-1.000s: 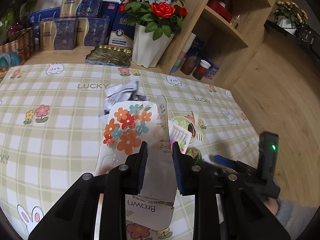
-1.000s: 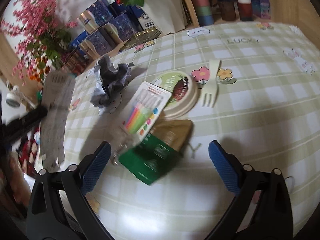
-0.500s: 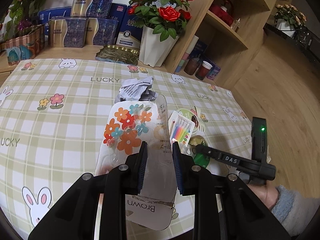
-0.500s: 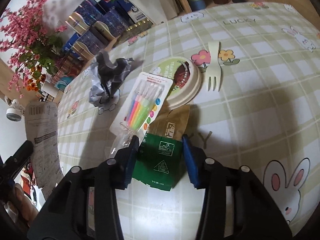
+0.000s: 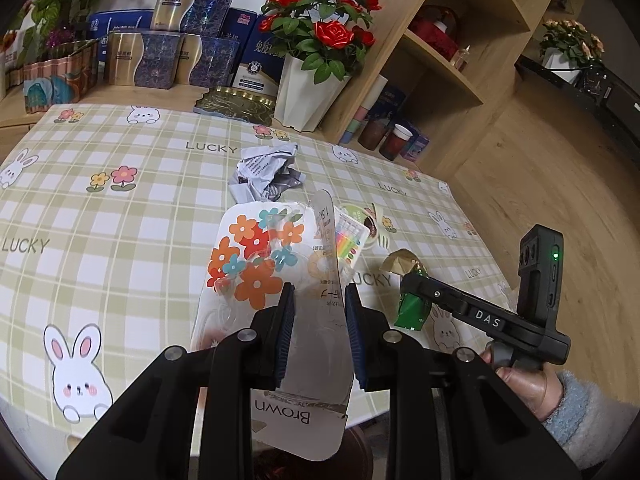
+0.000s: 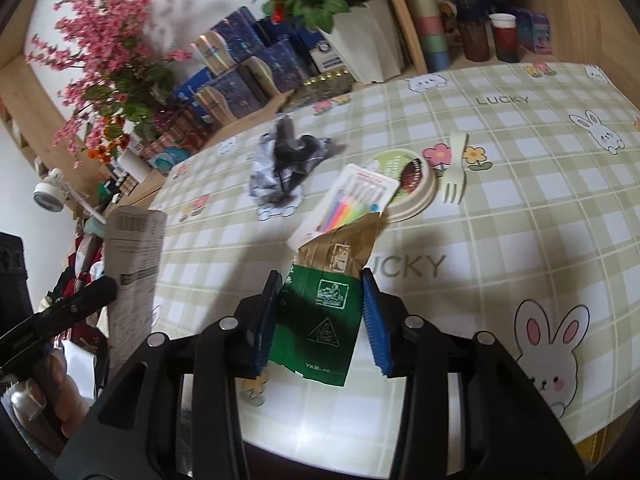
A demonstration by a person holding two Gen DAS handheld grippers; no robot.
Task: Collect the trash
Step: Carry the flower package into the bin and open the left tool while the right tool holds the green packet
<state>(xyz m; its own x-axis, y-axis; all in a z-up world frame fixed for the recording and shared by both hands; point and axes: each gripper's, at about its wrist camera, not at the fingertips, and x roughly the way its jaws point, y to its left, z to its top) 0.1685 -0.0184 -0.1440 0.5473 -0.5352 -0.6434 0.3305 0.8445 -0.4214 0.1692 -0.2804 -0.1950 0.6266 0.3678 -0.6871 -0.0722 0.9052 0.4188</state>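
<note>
The left gripper is clamped on a flowered blister pack held above the tablecloth. The right gripper is closing, pads pressing a green wrapper lifted clear of the cloth. Crumpled paper, marker pack, lid and fork lie beyond.

My left gripper points down at a slant, its jaws clamped narrow on a flat flowered package that stands up between the pads. My right gripper tilts down too, jaws closing in on a green and brown packet, pads against its edges. My right hand, in a fuzzy blue sleeve, grips its handle.
</note>
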